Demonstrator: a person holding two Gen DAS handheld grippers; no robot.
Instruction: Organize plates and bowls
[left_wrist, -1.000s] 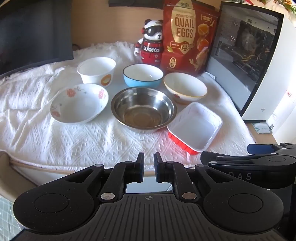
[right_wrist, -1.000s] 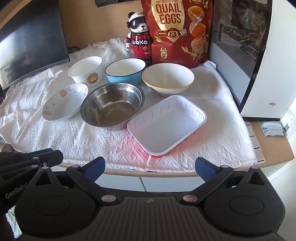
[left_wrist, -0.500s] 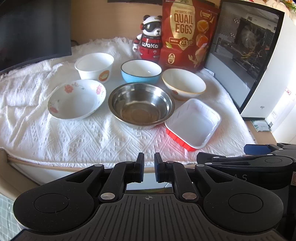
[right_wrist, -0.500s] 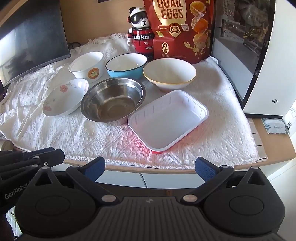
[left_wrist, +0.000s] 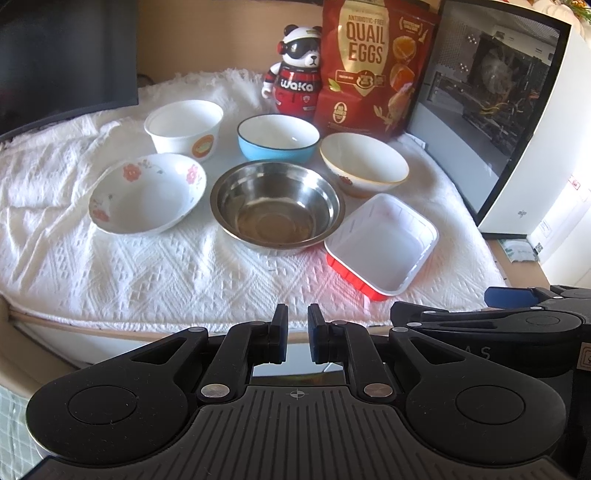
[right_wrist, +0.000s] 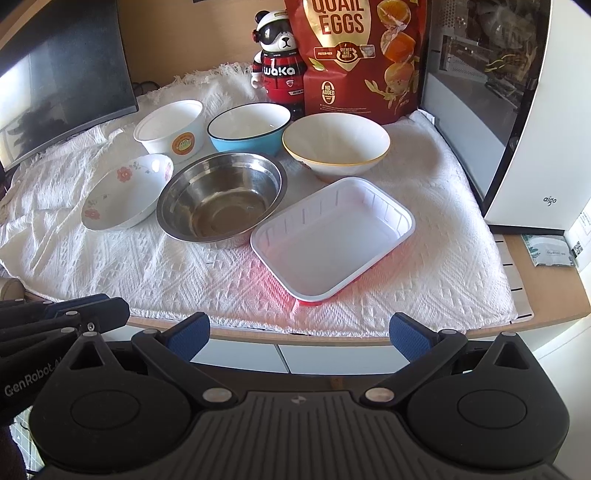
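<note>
Left gripper hovers closed and empty, right gripper spread wide and empty, both near the cloth edge, short of the steel bowl.

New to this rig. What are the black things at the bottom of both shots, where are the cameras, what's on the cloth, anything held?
They are two hand-held grippers, one in each of a person's hands, with no robot arm. Each carries a fisheye camera looking along its own fingers, so each picture shows its own gripper at the bottom.

The left gripper is shut on nothing. The right gripper is open and empty.

On the white cloth lie a steel bowl, a flowered bowl, a white cup-bowl, a blue bowl, a gold-rimmed bowl and a red-and-white tray. Behind stand a panda figure and a quail egg bag.
</note>
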